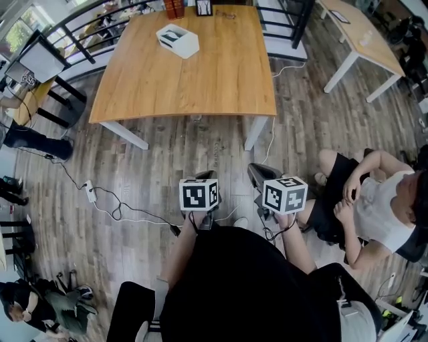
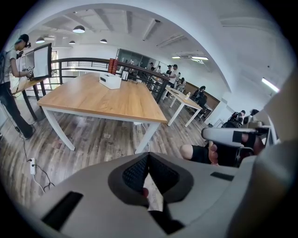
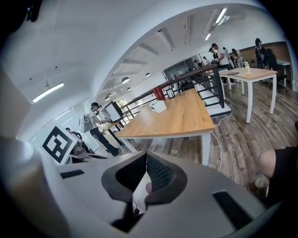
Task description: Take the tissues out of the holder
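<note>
The tissue holder (image 1: 177, 40), a white box with a dark opening on top, stands near the far left end of the wooden table (image 1: 200, 80). It shows small and far off in the left gripper view (image 2: 110, 80) and in the right gripper view (image 3: 158, 106). Both grippers are held close to the person's body, well short of the table and above the floor. The left gripper (image 1: 207, 175) is shut with nothing between its jaws, which meet at the tips (image 2: 148, 158). The right gripper (image 1: 256, 172) is likewise shut and holds nothing (image 3: 146, 158).
A person (image 1: 374, 200) sits on the floor to the right. A second table (image 1: 354, 30) stands at the back right. Cables and a power strip (image 1: 89, 190) lie on the floor at the left. Red boxes (image 1: 174, 8) and a small frame (image 1: 204, 7) stand at the table's far edge.
</note>
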The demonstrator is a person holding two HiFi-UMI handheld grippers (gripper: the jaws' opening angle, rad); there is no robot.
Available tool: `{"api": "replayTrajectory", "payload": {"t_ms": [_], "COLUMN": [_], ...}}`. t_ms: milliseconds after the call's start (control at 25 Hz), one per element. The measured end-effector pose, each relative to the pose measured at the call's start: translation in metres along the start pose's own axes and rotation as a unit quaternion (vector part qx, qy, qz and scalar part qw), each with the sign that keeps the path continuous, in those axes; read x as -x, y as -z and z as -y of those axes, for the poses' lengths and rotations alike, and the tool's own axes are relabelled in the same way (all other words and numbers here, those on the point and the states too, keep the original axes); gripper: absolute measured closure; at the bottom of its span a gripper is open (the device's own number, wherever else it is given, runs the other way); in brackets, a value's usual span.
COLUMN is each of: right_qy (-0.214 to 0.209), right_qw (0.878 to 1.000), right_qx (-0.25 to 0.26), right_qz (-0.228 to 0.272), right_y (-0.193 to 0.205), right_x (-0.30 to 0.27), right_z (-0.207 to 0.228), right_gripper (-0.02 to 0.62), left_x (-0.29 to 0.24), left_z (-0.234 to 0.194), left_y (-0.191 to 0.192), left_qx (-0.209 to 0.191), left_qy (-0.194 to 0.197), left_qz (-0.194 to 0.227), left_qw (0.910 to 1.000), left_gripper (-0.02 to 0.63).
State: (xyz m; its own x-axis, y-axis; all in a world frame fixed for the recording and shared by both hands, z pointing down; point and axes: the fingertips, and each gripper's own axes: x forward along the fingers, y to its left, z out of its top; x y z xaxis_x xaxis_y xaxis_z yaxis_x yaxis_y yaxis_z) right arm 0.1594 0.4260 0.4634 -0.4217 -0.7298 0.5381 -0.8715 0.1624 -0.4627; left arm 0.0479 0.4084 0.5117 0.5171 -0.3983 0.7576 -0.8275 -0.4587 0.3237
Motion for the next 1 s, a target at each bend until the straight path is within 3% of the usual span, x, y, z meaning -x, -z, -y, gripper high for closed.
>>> {"api": "replayTrajectory", "payload": {"t_ms": [480, 840, 1000], "right_qy": [-0.022, -0.027, -0.041], "right_qw": [1.0, 0.999, 0.999], "right_qx": [0.011, 0.021, 0.025], "right_qz": [-0.019, -0.002, -0.005], "right_y": [0.005, -0.049, -0.079], "right_x": [-0.004, -0.058, -0.093], "right_z": [0.013, 0.012, 0.005], "right_gripper": [0.582, 0.58, 0.517], "left_x": [-0.025, -0.052, -0.059], "left_z": [0.013, -0.025, -0.051], "left_y": [-0.003, -0.066, -0.102], "left_qx": [0.0, -0.006, -0.005], "left_qy": [0.003, 0.013, 0.012], "left_qz": [-0.015, -0.014, -0.011], "left_qw": [0.9999, 0.9998, 0.9999], "left_gripper": [0.595, 0.595, 0.595]}}
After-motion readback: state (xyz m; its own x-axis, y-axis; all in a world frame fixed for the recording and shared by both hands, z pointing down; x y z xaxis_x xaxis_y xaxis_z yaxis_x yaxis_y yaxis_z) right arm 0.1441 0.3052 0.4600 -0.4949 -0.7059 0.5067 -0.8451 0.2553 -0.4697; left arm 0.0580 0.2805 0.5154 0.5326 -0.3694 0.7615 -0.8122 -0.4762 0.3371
